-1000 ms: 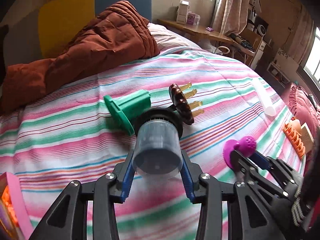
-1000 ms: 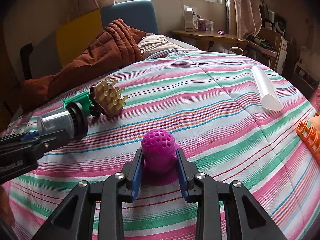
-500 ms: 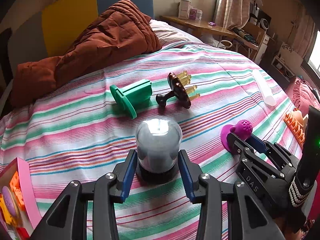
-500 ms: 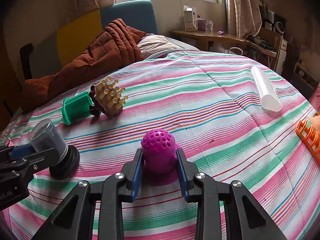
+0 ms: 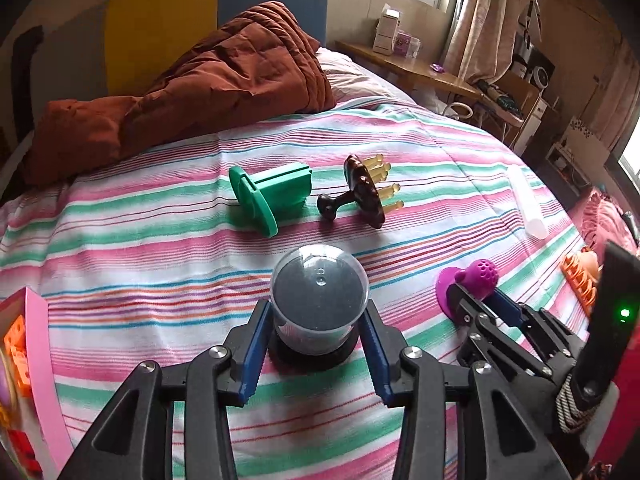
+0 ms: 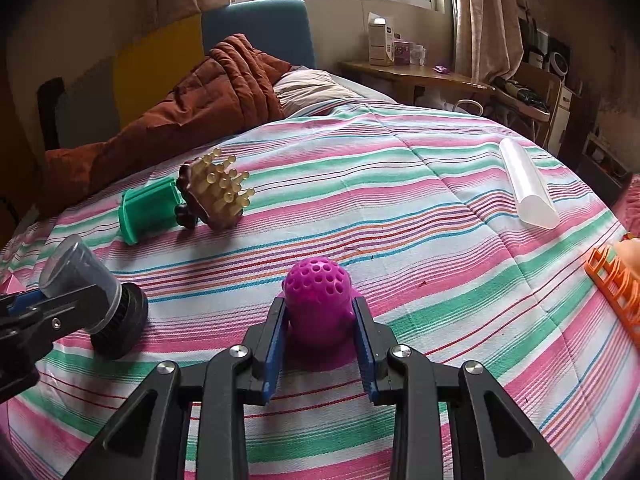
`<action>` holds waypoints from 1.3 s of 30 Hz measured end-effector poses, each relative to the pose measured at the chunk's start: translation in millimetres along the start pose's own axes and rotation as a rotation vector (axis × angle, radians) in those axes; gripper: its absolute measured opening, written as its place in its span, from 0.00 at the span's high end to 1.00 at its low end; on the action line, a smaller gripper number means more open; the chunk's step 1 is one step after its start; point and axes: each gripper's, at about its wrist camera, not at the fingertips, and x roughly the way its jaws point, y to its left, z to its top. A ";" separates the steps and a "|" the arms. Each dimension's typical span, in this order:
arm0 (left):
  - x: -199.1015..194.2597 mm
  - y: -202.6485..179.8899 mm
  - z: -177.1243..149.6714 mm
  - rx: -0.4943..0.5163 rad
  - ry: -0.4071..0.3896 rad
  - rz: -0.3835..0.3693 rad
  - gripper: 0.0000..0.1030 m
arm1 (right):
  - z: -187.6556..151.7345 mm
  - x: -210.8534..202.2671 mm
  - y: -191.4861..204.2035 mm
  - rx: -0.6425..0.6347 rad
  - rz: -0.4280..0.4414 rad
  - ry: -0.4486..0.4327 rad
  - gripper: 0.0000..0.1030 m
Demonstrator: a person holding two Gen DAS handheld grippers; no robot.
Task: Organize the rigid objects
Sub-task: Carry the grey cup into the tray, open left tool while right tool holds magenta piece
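Note:
A jar (image 5: 319,300) with a clear domed cap and a black base stands upright on the striped bedspread (image 5: 160,264). My left gripper (image 5: 316,306) straddles it, and the blue pads lie along its sides with hardly any gap, no longer squeezing it. The right wrist view shows the jar (image 6: 88,280) at the far left with the left gripper (image 6: 40,308) across it. My right gripper (image 6: 319,304) is shut on a purple perforated knob (image 6: 316,292), whose flat flange rests on the bed. Further back lie a green flanged piece (image 5: 272,196) and a brown scalp brush (image 5: 366,192).
A clear plastic tube (image 6: 528,188) lies at the right. An orange rack (image 6: 612,280) sits at the right edge of the bed. A pink box (image 5: 36,340) of toys is at the lower left, and a brown quilt (image 5: 200,92) is bunched at the head.
The jar swung from lying along the left fingers, clear end toward the camera, to standing on its black base on the bed. The left pads eased apart. The right gripper and knob stayed put.

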 end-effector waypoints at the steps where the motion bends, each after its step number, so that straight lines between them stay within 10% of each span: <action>1: -3.4 1.4 -1.1 -0.007 -0.004 -0.002 0.57 | 0.0 -0.1 0.0 -0.003 -0.003 0.000 0.68; 21: -90.7 42.3 -44.5 -0.133 -0.063 -0.078 0.57 | -1.2 -1.6 6.4 -0.039 -0.052 0.002 0.68; 39: -147.8 142.8 -81.7 -0.303 -0.160 0.024 0.57 | -6.6 -27.2 28.3 -0.143 -0.035 -0.103 0.69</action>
